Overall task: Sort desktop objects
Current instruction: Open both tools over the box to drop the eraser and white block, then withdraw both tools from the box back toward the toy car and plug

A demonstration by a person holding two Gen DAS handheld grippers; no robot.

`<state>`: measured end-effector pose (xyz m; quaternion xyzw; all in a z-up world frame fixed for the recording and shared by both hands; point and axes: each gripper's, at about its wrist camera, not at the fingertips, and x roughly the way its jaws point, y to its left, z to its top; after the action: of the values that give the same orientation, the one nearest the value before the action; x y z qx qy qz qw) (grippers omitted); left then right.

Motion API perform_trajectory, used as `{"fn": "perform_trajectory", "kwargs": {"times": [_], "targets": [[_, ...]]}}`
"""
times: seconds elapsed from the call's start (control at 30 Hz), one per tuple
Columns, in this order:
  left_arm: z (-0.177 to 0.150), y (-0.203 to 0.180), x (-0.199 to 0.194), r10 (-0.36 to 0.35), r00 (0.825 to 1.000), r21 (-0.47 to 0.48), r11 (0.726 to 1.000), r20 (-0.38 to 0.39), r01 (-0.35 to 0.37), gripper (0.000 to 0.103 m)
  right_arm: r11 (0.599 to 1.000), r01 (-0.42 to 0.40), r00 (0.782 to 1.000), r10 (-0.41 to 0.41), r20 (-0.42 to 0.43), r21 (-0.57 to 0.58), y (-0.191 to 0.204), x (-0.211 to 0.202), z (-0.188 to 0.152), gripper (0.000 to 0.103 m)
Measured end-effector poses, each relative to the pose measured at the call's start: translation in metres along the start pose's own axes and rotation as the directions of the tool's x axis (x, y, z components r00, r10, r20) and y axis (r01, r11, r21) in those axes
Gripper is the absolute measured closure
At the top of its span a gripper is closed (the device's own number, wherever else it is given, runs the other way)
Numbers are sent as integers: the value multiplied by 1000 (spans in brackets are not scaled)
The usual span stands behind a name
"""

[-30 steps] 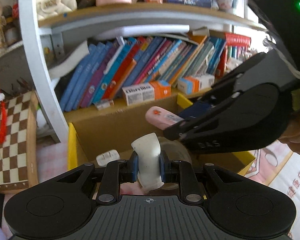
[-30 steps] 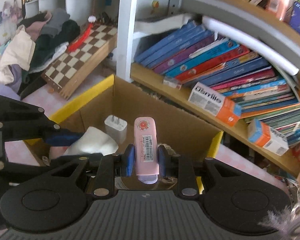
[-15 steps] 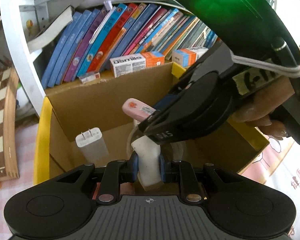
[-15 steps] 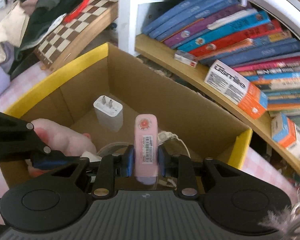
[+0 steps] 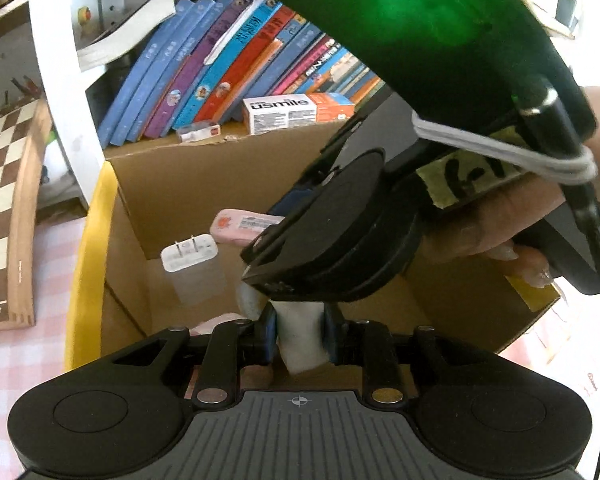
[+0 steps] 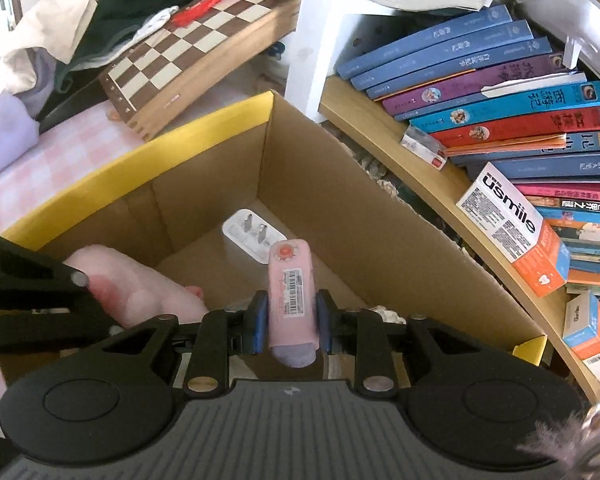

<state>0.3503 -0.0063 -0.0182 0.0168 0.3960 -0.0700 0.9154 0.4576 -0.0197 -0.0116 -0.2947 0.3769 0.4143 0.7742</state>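
Observation:
My left gripper (image 5: pixel 299 330) is shut on a white curved object (image 5: pixel 300 336) and holds it inside the open cardboard box (image 5: pixel 204 184) with yellow rims. My right gripper (image 6: pixel 291 326) is shut on a pink stick-shaped item (image 6: pixel 292 292) with a barcode label, held over the box; it also shows in the left wrist view (image 5: pixel 244 226). A white plug charger (image 5: pixel 194 274) stands in the box's far corner and shows in the right wrist view (image 6: pixel 252 236). A pink soft object (image 6: pixel 140 292) lies in the box at the left.
A bookshelf with leaning books (image 6: pixel 500 92) and a usmile carton (image 6: pixel 516 232) stands right behind the box. A white shelf post (image 5: pixel 60 80) rises at the left. A chessboard (image 6: pixel 204 52) and piled clothes (image 6: pixel 60 32) lie left of the box on the pink checked cloth (image 5: pixel 20 360).
Both grippers have moved forward and down over the box with their objects still held. The right gripper now fills most of the left wrist view.

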Motion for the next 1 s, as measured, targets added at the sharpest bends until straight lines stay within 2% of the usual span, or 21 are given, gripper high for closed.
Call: {"fn": "perform_trajectory", "kwargs": {"times": [0.17,0.2,0.27,0.33,0.4,0.47,0.53,0.63,0.77,1.0], "targets": [[1,-1,-3,33,999,6,999,7,-33,72,1000,2,1000,-2,-1,3,-1,4,1,79],[0,-2,-5,44,999,13,999,12,-45,68,1000,3,1000,-3,-1,3,-1,4,1,78],[0,-3,-9,64,998,22,998,29,-64,59,1000,2,1000,-2,-3,7,0,4,1,71],[1,-5,-15,65,997,27,997,46,-66,49,1000,-5,1000,5,-5,20,-1,4,0,69],[1,-6,-21,73,995,33,997,65,-75,45,999,-8,1000,8,1,37,-1,1,-1,66],[0,-7,-29,81,993,33,996,82,-84,41,998,-15,1000,14,18,57,-3,-6,-1,60],[-2,-6,-37,88,992,29,995,95,-91,37,997,-12,999,9,44,81,-4,-18,-2,47],[-4,-5,-49,98,989,23,995,115,-101,29,993,-22,996,12,85,113,-6,-40,-4,37],[-8,-3,-66,111,984,15,993,141,-115,26,988,-20,991,-1,134,153,-10,-71,-11,32],[-15,0,-94,134,974,-4,991,185,-135,25,971,0,985,-42,169,237,-15,-111,-34,32]]}}
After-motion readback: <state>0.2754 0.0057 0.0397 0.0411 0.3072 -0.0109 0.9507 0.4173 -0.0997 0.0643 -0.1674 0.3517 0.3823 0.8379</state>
